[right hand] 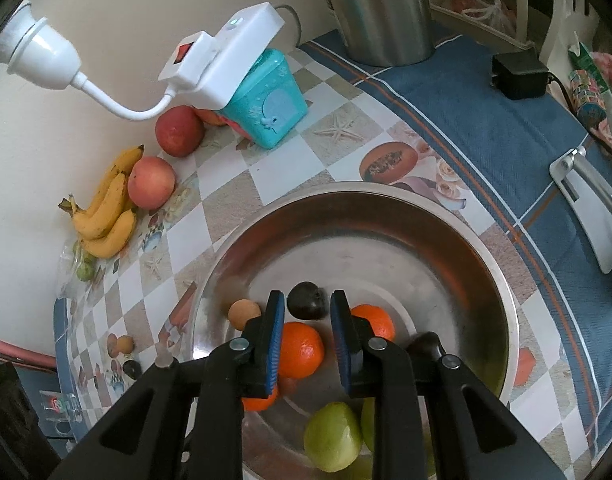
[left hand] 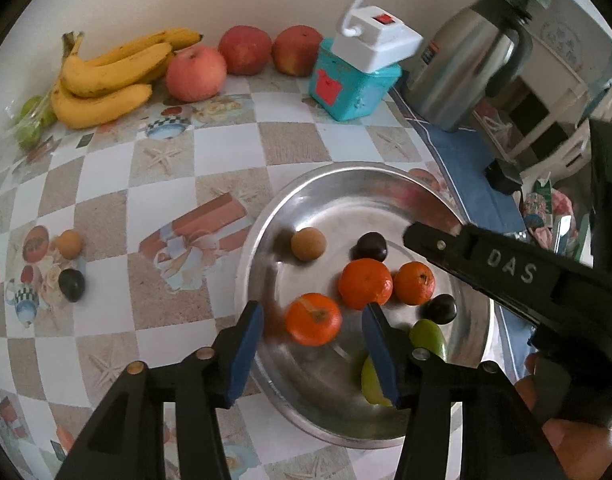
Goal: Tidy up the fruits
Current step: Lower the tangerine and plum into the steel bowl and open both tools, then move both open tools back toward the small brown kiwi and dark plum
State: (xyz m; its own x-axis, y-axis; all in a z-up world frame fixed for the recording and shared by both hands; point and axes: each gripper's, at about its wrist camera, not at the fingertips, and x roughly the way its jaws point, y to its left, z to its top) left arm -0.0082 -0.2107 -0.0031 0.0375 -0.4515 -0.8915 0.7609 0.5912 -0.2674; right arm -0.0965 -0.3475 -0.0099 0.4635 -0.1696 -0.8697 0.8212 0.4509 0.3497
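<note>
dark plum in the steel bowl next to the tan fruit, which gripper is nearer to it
Right. The right gripper hangs open just short of the dark plum, jaws either side of it. The left gripper is open around an orange, further from that plum.

Teal box (left hand: 352, 82) stood near the wall, white power strip (left hand: 380, 36) lying on top. Steel kettle (left hand: 466, 60) sat beside it on blue cloth (right hand: 486, 120). Black adapter (right hand: 520, 74) lay there too.

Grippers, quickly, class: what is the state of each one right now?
Left gripper: open, holding nothing, above the metal bowl.
Right gripper: open, holding nothing, also above the bowl.
</note>
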